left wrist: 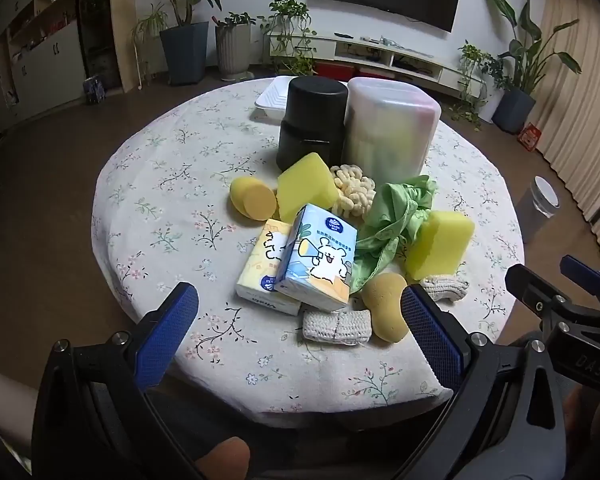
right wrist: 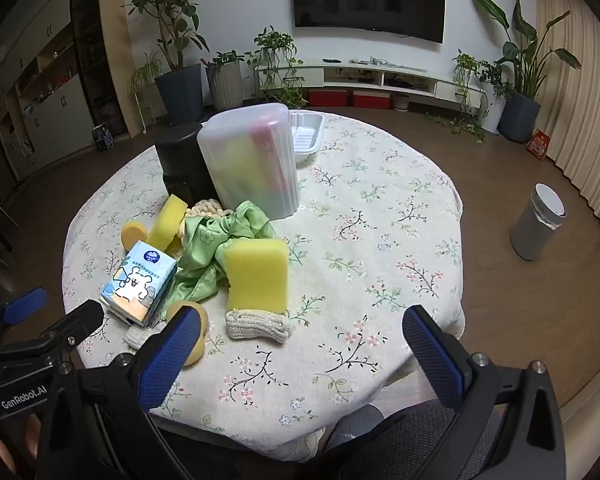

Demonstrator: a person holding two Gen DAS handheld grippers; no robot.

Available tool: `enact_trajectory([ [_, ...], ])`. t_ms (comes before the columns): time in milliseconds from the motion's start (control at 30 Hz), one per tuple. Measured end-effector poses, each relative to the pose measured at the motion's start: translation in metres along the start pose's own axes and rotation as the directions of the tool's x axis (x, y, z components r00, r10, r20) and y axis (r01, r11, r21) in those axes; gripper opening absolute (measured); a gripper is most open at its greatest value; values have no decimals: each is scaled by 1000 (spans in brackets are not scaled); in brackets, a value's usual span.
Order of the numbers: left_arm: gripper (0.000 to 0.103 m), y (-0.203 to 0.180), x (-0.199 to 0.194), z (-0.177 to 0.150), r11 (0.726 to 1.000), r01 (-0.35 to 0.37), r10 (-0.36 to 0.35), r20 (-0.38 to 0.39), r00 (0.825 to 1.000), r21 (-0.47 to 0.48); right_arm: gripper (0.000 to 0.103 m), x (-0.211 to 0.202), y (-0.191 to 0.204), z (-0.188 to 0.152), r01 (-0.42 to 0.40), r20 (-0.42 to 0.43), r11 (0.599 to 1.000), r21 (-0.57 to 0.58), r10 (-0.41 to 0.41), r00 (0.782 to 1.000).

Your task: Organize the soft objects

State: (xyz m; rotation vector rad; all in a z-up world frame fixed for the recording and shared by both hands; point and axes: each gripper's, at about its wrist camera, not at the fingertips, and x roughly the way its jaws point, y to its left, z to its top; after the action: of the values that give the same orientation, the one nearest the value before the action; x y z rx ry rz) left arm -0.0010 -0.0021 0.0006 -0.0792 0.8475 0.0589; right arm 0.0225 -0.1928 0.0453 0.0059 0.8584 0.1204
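Note:
A pile of soft things lies on the round floral table (left wrist: 172, 184): two tissue packs (left wrist: 318, 260), yellow sponges (left wrist: 440, 244) (right wrist: 258, 276), orange oval sponges (left wrist: 384, 306), a green cloth (left wrist: 396, 216) (right wrist: 216, 240), knitted pads (left wrist: 336, 326) (right wrist: 258, 326) and a cream chenille piece (left wrist: 354, 190). My left gripper (left wrist: 300, 304) is open and empty over the near table edge, short of the pile. My right gripper (right wrist: 302, 324) is open and empty to the pile's right.
A black canister (left wrist: 314, 120) and a frosted plastic container (left wrist: 388, 124) (right wrist: 250, 160) stand behind the pile, with a white tray (left wrist: 272, 98) (right wrist: 306, 136) behind them. A grey bin (right wrist: 538, 222) stands on the floor to the right.

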Motion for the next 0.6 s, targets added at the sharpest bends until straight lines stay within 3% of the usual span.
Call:
enact_trajectory([
  [67,103,-2,-1,-1,1000,-2,2,3,1000,0,103,0,0,0,2,1,1000,-1,-2,1000],
  [100,103,1,-1,-1,999,30,-30,-3,1000,-14,103,0,-1,0,2,1,1000,0,-2,1000],
  [600,103,2,2,0,999,29,-30,-13,999,-15,103,1,0,-2,3,0,1000,-3,-3,1000],
])
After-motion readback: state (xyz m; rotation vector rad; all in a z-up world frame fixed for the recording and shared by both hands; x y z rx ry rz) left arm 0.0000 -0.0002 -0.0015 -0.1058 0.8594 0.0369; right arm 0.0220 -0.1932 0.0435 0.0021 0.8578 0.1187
